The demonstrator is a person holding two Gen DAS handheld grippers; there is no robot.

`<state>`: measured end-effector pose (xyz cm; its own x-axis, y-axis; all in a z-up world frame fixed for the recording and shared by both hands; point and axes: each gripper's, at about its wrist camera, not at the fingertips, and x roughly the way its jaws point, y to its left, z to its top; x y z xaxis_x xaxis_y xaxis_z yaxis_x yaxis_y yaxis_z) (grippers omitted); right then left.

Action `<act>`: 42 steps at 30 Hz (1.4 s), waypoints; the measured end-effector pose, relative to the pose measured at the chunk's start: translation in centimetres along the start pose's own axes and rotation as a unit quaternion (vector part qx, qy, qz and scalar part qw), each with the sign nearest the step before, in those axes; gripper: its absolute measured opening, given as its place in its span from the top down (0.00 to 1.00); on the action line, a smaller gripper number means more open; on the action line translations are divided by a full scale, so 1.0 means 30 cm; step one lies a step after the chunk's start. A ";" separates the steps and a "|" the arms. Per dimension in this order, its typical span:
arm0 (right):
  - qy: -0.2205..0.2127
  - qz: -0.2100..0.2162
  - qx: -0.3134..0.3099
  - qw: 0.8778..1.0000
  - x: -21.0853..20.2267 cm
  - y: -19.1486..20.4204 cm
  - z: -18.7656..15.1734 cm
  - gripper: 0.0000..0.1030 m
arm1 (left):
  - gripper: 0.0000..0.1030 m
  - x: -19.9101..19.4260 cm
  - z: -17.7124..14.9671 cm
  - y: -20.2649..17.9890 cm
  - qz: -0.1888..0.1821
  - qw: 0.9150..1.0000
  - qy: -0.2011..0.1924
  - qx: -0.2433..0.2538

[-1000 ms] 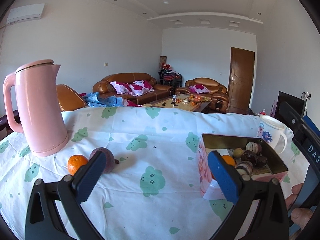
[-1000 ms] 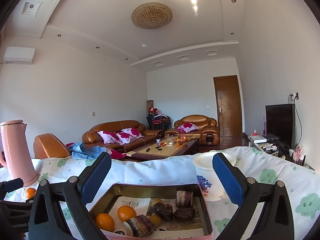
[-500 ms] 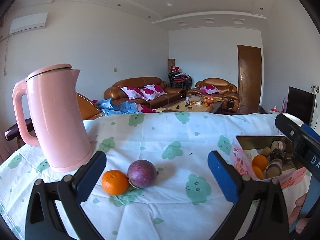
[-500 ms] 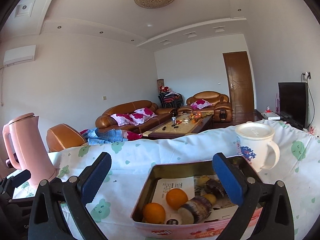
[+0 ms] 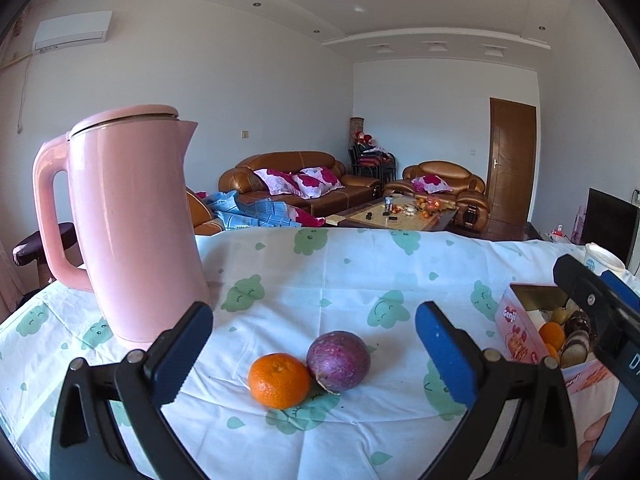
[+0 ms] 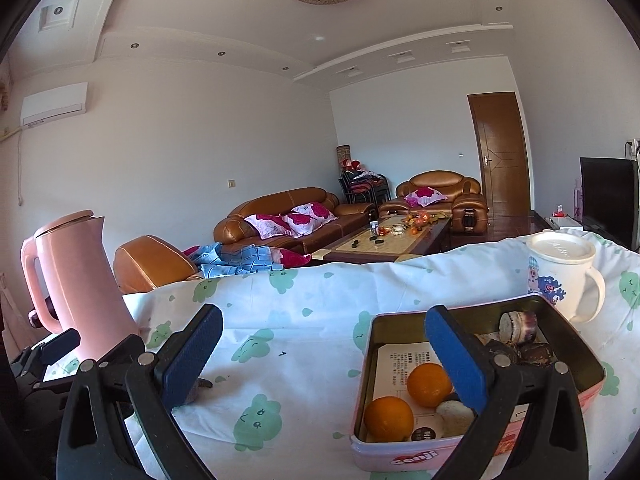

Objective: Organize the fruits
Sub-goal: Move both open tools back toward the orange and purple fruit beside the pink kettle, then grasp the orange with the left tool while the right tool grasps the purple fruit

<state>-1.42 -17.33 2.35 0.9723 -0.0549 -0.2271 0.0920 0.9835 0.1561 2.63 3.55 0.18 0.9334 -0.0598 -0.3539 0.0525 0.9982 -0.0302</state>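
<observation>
Currently the left gripper is held w/ jaws wide, empty, framing an orange touching a purple fruit on the tablecloth, near the pink kettle. The right gripper is also spread wide, empty, above the tin, where other fruit is already laid. The orange is judged light, round, firm-ish; it should be taken across its middle, gently, or it may roll.

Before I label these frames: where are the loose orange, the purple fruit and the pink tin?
loose orange (image 5: 279, 380), left wrist view, centre of its peel.
purple fruit (image 5: 338, 361), left wrist view, middle of its skin.
pink tin (image 6: 416, 456), right wrist view, front wall.
</observation>
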 end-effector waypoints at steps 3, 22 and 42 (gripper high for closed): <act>0.001 0.001 -0.005 1.000 0.008 0.023 -0.001 0.01 | 0.00 0.019 0.001 0.068 -0.005 0.999 0.019 -0.042; 0.163 0.140 -0.103 0.971 0.257 0.354 -0.084 0.01 | 0.00 0.152 -0.006 0.310 0.137 0.985 0.098 -0.025; 0.342 0.181 0.004 0.922 0.535 0.381 -0.178 0.26 | 0.00 0.161 -0.002 0.364 0.190 0.975 0.117 -0.021</act>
<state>14.09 -6.04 -4.64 0.5774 0.4015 -0.7109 -0.2086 0.9144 0.3470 7.69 14.18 -1.91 0.7761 0.3080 -0.5503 -0.2996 0.9479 0.1079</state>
